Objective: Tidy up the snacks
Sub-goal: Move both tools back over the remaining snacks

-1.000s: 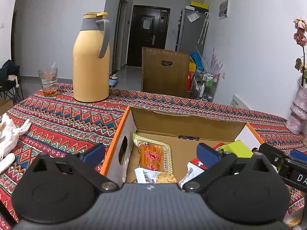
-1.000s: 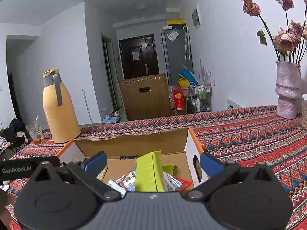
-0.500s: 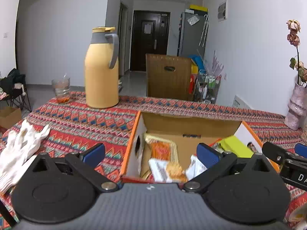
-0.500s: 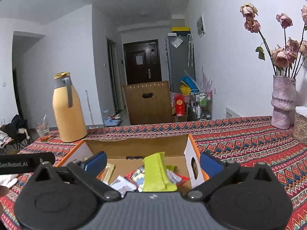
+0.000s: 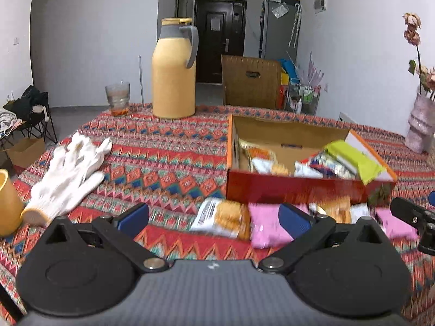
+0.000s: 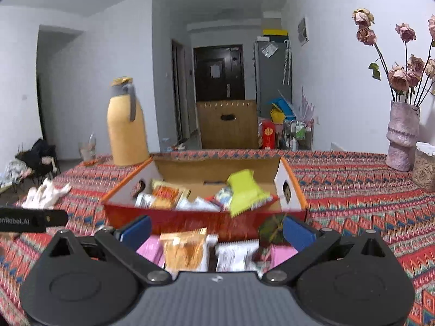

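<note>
Desk (image 5: 168,163): covered by a red zigzag-patterned cloth; it carries everything below.
Box (image 6: 206,220): open cardboard box with a red front wall and orange rims, standing mid-desk; a round hole shows in each end wall in the right wrist view only.
Snacks in box: several packets lie loose inside; a lime-green packet (image 6: 244,190) leans over the front wall towards the right end. Their print is too blurred to read.
Snacks on desk: a row lies just in front of the box; a biscuit packet (image 5: 223,217), a pink packet (image 5: 266,228) touching it, a white packet (image 6: 236,255). No wording can be made out.
Flask (image 5: 174,70): tall yellow jug with grey collar and handle, upright behind the box to the left, a glass (image 5: 117,96) beside it.
Vase (image 6: 402,135): pale pink, with dried roses, at the far right; the right wrist view shows it whole, the left only its edge.
Glove (image 5: 68,174): white, flat on the cloth well left of the box; the left wrist view also shows a yellow cup (image 5: 8,206) at the edge.
Left gripper (image 5: 214,217): jaws spread wide, holding nothing, above the biscuit packet.
Right gripper (image 6: 217,229): jaws spread wide, empty, over the row of packets before the box.
Writing: "enRobot.AI" on the black bar of the left gripper, seen at the left edge of the right wrist view.
</note>
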Demonstrator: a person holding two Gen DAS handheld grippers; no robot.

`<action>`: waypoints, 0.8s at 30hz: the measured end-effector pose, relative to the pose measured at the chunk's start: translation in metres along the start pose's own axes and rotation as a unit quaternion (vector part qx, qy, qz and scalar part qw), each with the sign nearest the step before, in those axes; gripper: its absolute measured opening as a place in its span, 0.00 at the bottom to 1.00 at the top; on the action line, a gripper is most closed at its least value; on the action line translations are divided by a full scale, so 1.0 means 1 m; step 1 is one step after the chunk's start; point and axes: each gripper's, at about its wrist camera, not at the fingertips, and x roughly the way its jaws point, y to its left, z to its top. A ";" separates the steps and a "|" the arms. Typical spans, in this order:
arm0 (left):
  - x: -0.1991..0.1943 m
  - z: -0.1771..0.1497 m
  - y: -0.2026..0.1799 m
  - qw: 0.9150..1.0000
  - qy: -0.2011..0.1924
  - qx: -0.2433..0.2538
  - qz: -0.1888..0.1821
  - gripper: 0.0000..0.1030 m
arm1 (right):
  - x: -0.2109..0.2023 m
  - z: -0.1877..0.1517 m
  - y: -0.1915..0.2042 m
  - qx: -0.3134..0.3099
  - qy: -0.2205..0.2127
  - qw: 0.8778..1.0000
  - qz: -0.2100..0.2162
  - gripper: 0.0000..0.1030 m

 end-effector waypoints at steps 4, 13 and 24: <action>-0.009 -0.020 0.007 1.000 0.017 0.008 -0.010 1.00 | -0.016 -0.022 0.015 -0.026 0.020 0.999 0.004 1.00; -0.025 -0.052 0.007 0.998 0.034 0.034 -0.034 1.00 | -0.037 -0.064 0.040 -0.044 0.076 0.996 0.029 1.00; -0.032 -0.077 0.025 0.998 0.050 0.018 -0.043 1.00 | -0.039 -0.080 0.060 -0.052 0.103 0.991 0.061 1.00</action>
